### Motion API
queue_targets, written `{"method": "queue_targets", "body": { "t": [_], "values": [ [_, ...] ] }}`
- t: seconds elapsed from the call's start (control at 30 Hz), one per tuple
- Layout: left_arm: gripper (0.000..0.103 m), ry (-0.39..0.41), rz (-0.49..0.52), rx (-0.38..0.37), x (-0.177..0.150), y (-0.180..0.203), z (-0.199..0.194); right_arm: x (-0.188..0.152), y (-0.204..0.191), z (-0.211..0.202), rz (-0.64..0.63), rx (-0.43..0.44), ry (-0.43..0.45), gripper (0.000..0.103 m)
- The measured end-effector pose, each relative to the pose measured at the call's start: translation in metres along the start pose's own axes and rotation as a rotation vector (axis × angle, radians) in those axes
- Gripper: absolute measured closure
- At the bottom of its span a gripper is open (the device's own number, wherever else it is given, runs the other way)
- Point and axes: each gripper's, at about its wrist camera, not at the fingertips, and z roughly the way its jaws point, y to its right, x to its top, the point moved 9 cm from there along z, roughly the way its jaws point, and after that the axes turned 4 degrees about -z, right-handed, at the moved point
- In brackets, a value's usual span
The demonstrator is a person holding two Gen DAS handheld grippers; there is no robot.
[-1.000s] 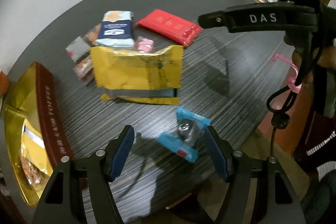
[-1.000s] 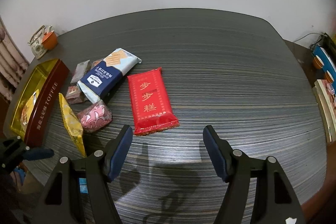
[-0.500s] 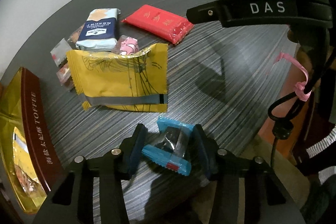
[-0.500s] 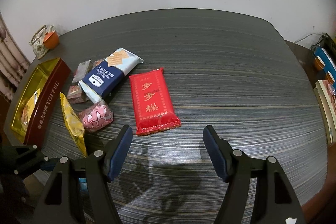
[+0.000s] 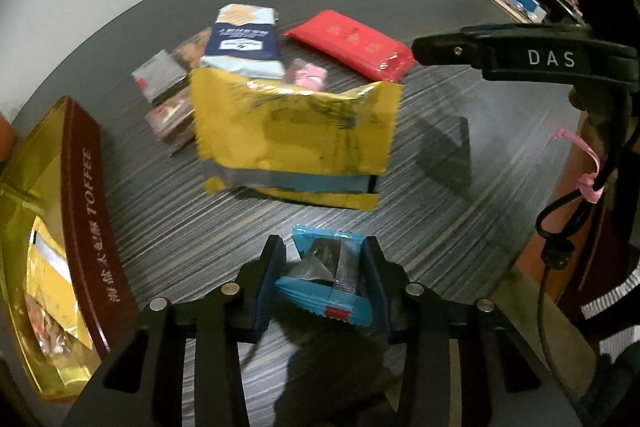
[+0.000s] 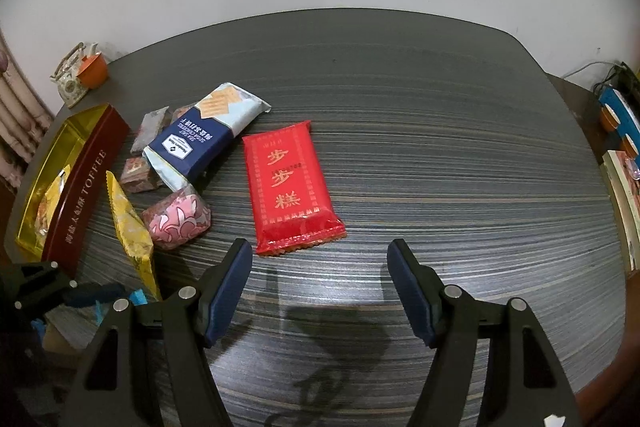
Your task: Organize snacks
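Snack (image 5: 326, 279): small blue wrapper w/ clear window, dark inside.

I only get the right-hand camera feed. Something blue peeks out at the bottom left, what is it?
Observer: A small blue-wrapped snack, lying near the table's edge.
Operator: Is anything gripping it?
Observer: Yes, the left gripper has just been closing and its pads now press both sides of the wrapper.
Operator: That yellow sliver beside it?
Observer: From the left camera it is a broad yellow packet, lying flat just beyond the blue one.
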Motion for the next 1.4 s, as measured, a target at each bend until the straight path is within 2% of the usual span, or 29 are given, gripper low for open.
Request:
{"method": "queue_targets", "body": {
  "t": [0.23,0.4,0.87,1.0,1.13,1.3,1.4],
  "values": [
    [0.062,0.014,-0.026,0.011,-0.008,-0.014,-0.005,0.013,0.003,0.02,-0.001,0.011,-0.021,0.036],
    [0.062,0.026,-0.05,0.012,-0.009,-0.023,-0.011,0.024,0.002,0.037,-0.046,-0.018,-0.033,0.036],
    [0.062,0.096,-0.129,0.036,-0.001,-0.054,-0.056,0.04,-0.017,0.068,-0.114,0.014,-0.059,0.034],
    [0.062,0.113,-0.156,0.04,-0.001,-0.062,-0.066,0.041,-0.024,0.074,-0.144,-0.008,-0.066,0.034],
    [0.062,0.135,-0.18,0.046,0.005,-0.073,-0.074,0.041,-0.031,0.074,-0.159,-0.005,-0.047,0.04],
    [0.062,0.167,-0.221,0.072,0.009,-0.096,-0.088,0.04,-0.035,0.072,-0.153,-0.01,-0.037,0.055],
    [0.062,0.182,-0.245,0.089,0.009,-0.111,-0.095,0.036,-0.038,0.069,-0.143,-0.017,-0.031,0.057]
  ]
}}
